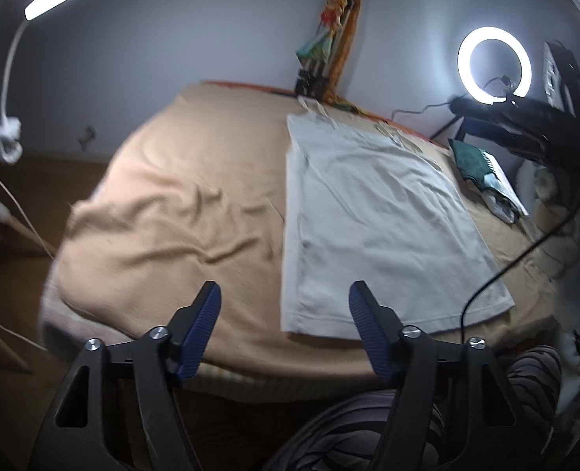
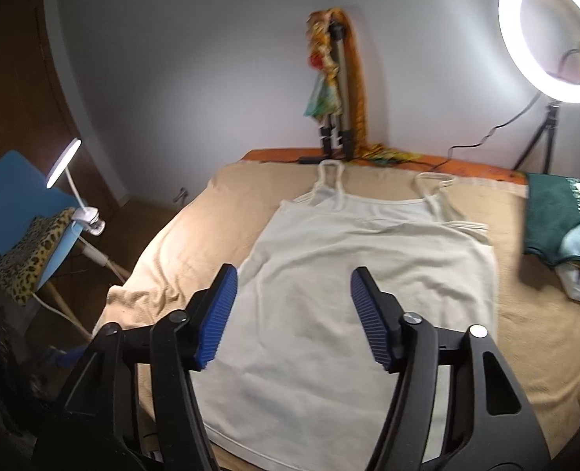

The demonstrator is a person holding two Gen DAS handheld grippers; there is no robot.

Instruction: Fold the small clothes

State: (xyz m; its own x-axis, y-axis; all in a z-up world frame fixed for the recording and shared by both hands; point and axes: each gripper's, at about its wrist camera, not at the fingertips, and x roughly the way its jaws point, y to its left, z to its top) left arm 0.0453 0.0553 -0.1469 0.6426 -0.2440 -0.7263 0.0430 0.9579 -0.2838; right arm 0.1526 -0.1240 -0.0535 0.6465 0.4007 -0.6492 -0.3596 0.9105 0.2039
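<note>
A white strappy tank top [image 1: 372, 212] lies flat on a tan blanket [image 1: 180, 196], hem toward me and straps at the far end; it also shows in the right wrist view [image 2: 352, 274]. My left gripper [image 1: 284, 294] is open and empty, hovering above the near hem at the top's left corner. My right gripper [image 2: 294, 278] is open and empty, held above the middle of the top.
A ring light [image 2: 551, 35] on a tripod stands at the far right. A folded green garment [image 2: 557, 216] lies on the blanket's right side. A draped tripod [image 2: 335, 90] stands at the far edge. A blue chair [image 2: 19, 204] with a clip lamp [image 2: 64, 163] stands left. A black cable [image 1: 498, 274] crosses the hem's right corner.
</note>
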